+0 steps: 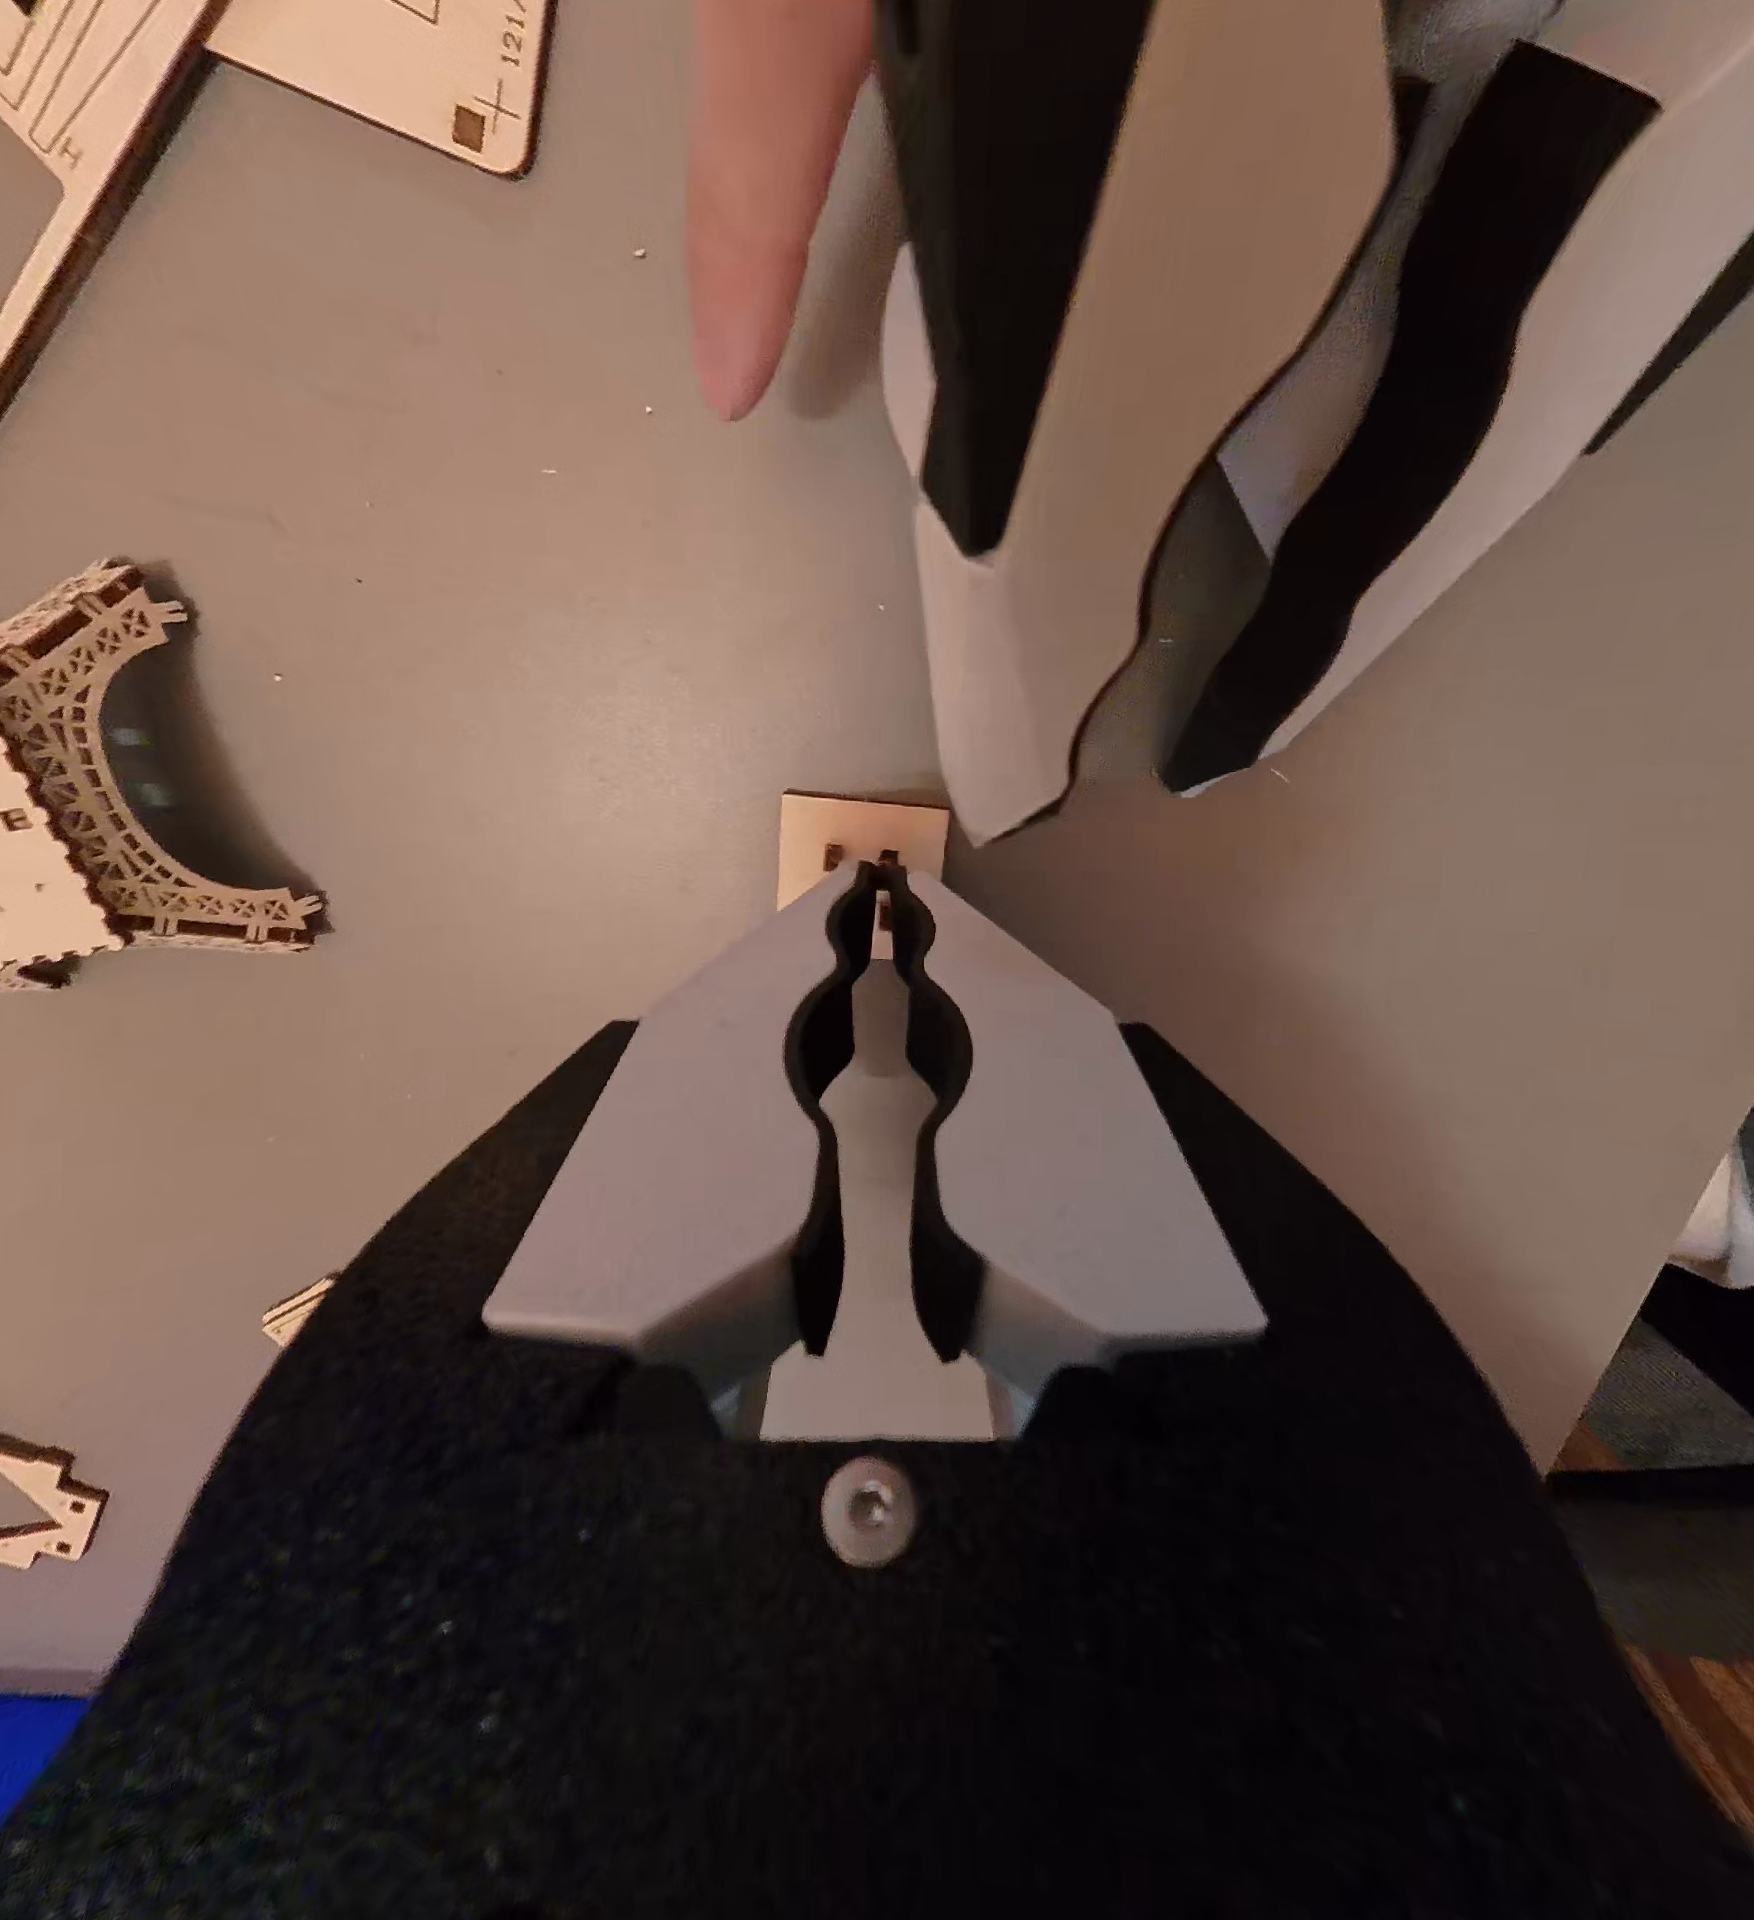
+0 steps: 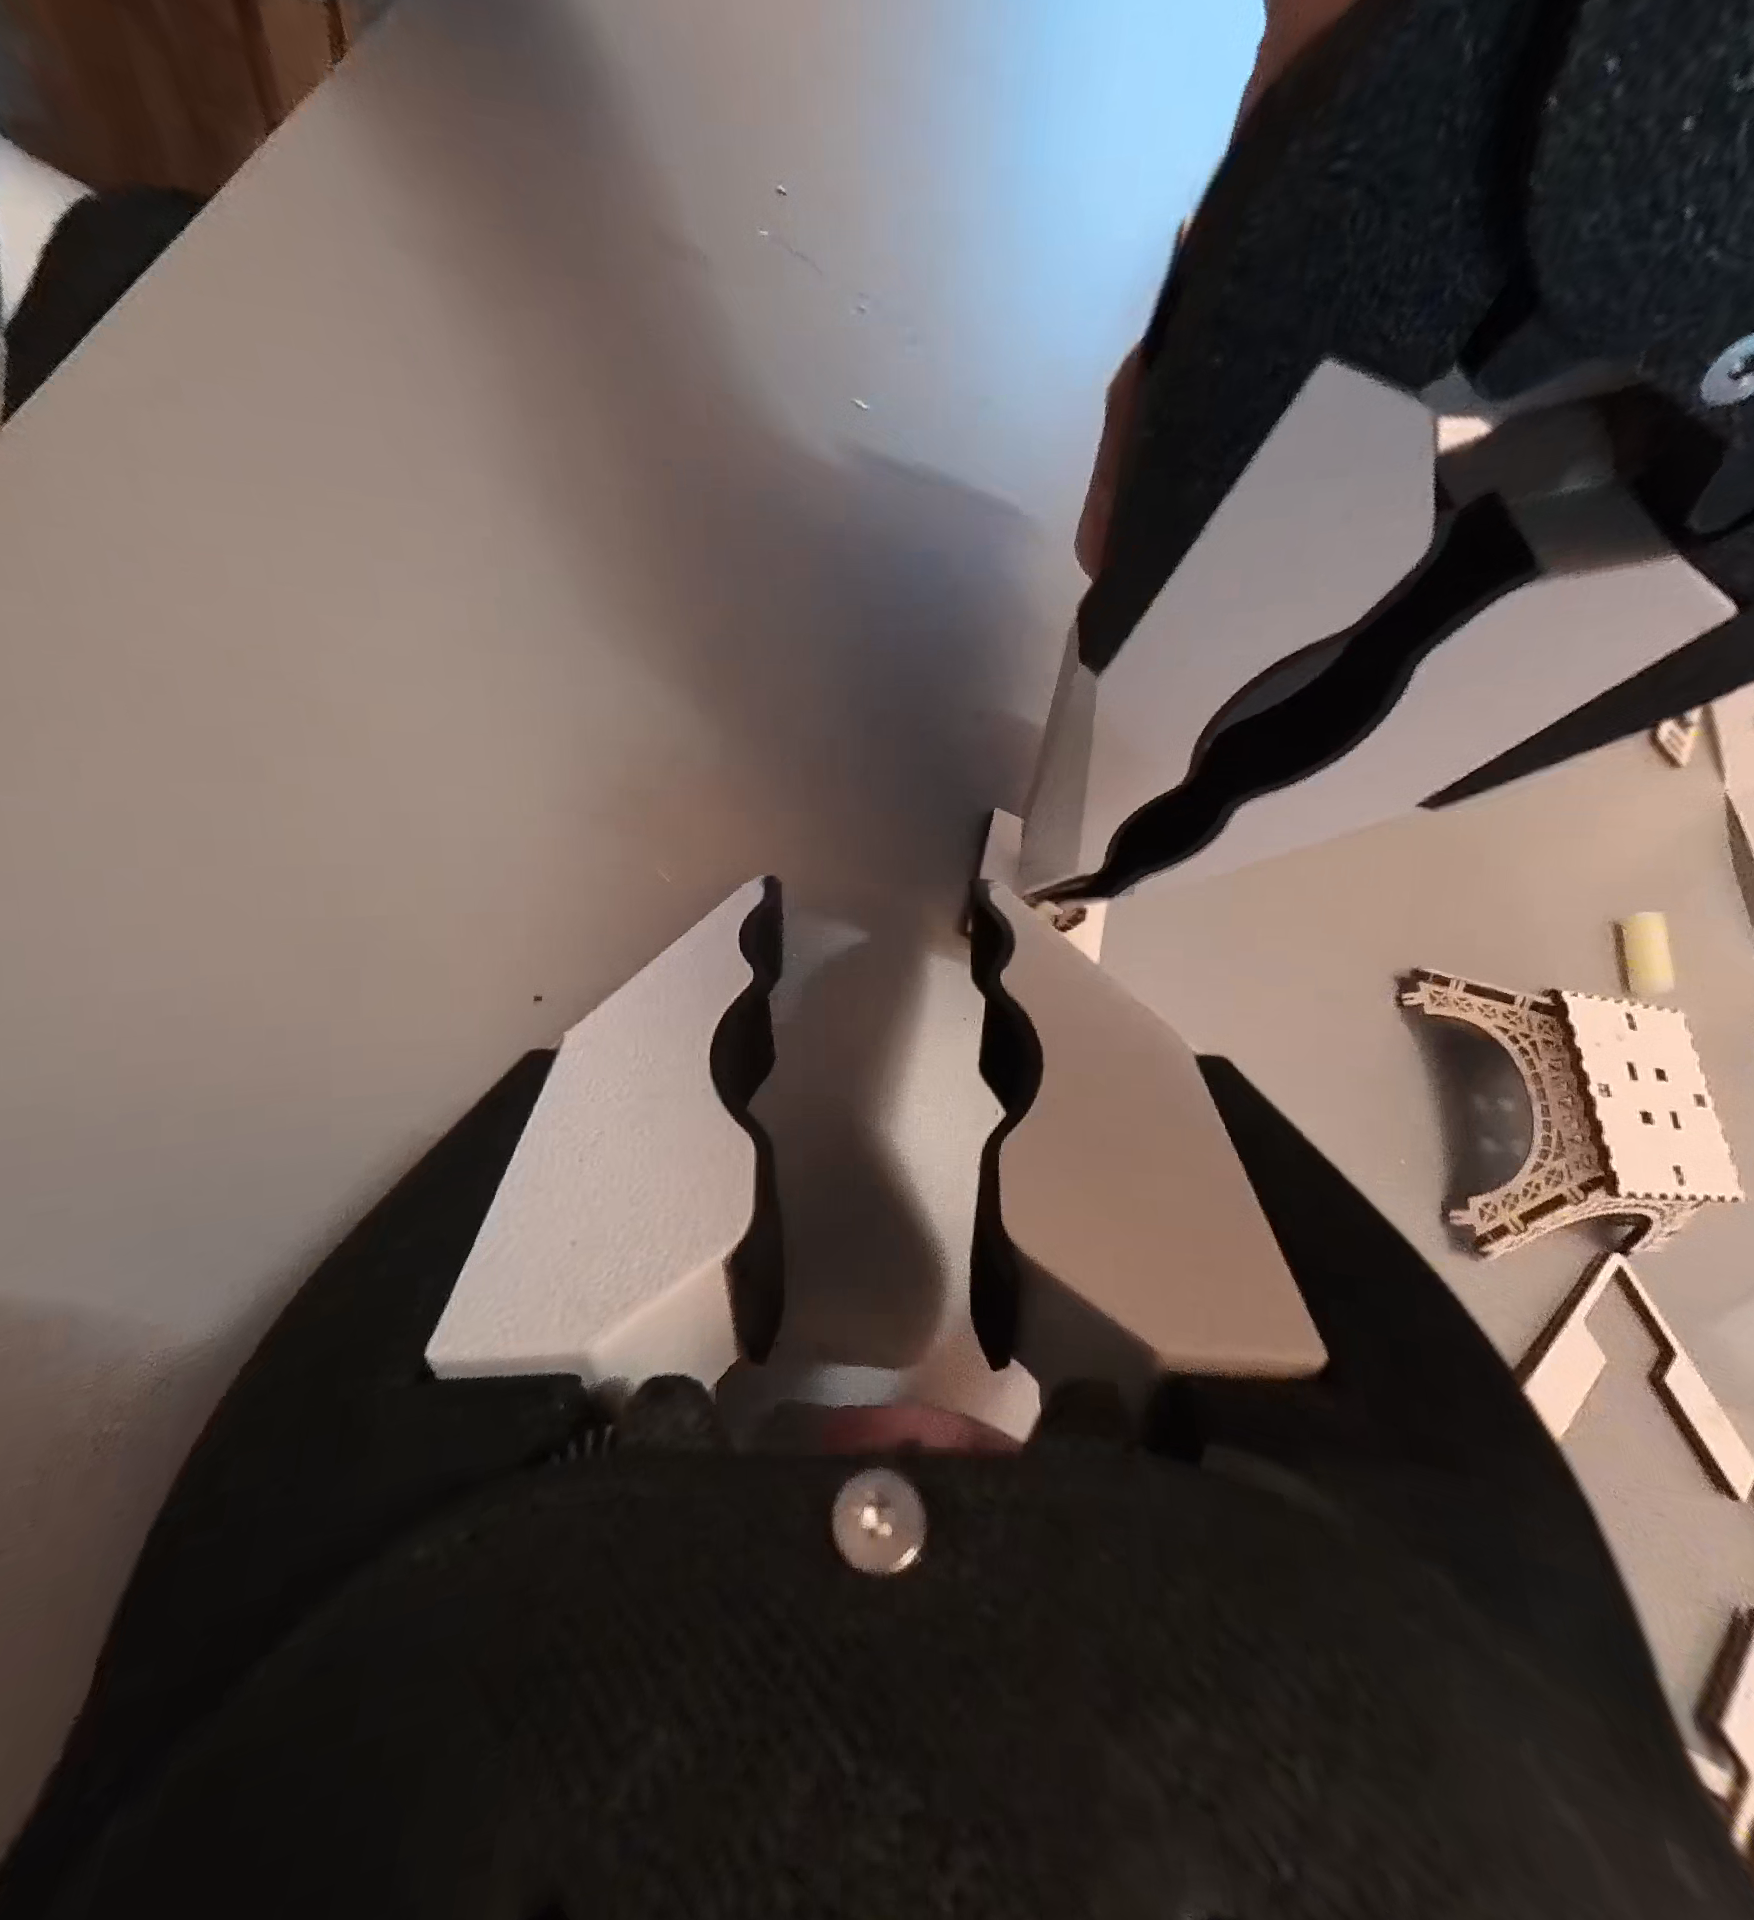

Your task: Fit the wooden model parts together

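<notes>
Both wrist views look steeply down, close over the grey table (image 1: pixel 416 499), sharing the lattice arch (image 1: pixel 125 790).

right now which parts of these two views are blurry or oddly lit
Left wrist view: the other tongs and a finger up top are soft, while the lattice tower base is sharp. Right wrist view: the grey table is smeared, with a blue cast at the top; the tower base is slightly soft.

Small slotted wooden plate (image 1: pixel 857 831): near half hidden behind left gripper (image 1: pixel 884 878) tips. Lattice arch base (image 1: pixel 73 790): cut by picture edge. Cut-out sheets (image 1: pixel 42 156): partly cropped.
</notes>
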The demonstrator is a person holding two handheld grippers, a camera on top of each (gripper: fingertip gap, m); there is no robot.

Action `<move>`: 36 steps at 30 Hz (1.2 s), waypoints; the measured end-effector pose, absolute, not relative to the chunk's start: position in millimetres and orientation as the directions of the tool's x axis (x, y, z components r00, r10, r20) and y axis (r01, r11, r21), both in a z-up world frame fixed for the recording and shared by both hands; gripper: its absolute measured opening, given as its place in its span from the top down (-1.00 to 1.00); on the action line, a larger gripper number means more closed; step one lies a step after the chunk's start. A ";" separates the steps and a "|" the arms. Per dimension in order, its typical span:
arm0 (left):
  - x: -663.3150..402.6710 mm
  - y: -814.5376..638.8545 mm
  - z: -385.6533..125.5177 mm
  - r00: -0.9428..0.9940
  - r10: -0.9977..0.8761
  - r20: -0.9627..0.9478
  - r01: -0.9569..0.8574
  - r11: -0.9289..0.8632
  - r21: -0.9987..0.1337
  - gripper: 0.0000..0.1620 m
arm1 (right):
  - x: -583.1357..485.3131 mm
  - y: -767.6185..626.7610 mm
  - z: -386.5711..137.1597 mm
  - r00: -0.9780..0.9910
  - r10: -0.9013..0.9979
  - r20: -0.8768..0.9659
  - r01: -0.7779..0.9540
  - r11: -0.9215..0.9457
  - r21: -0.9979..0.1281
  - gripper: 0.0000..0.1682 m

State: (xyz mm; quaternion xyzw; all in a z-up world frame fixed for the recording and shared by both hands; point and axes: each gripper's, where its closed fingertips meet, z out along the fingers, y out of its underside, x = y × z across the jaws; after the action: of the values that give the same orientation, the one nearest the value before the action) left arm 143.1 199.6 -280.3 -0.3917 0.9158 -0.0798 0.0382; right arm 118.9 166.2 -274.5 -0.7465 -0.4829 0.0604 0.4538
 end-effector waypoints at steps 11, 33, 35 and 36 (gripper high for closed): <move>141.5 196.2 -281.2 -0.685 -0.728 0.020 -0.716 0.668 -0.205 1.00 | 183.5 197.2 -272.7 0.790 0.544 0.282 0.527 -0.370 -0.765 0.25; 138.5 197.0 -281.2 -0.694 -0.719 -0.017 -0.687 0.670 -0.281 0.99 | 205.5 240.6 -281.9 0.916 0.382 -0.119 0.205 -0.703 -0.681 -0.26; 138.5 197.0 -281.3 -0.697 -0.717 -0.021 -0.685 0.674 -0.277 0.99 | 205.0 239.6 -284.0 0.917 0.390 -0.084 0.227 -0.683 -0.695 -0.29; 138.5 196.9 -281.2 -0.699 -0.715 -0.025 -0.683 0.678 -0.273 0.99 | 207.5 239.2 -286.7 0.919 0.392 -0.032 0.265 -0.677 -0.687 -0.25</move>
State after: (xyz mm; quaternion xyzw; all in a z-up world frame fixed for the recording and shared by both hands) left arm 138.5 196.9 -281.2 -0.3825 0.9136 -0.1221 0.0647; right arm 207.5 239.2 -286.7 -0.9113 -0.1801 0.0886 0.3594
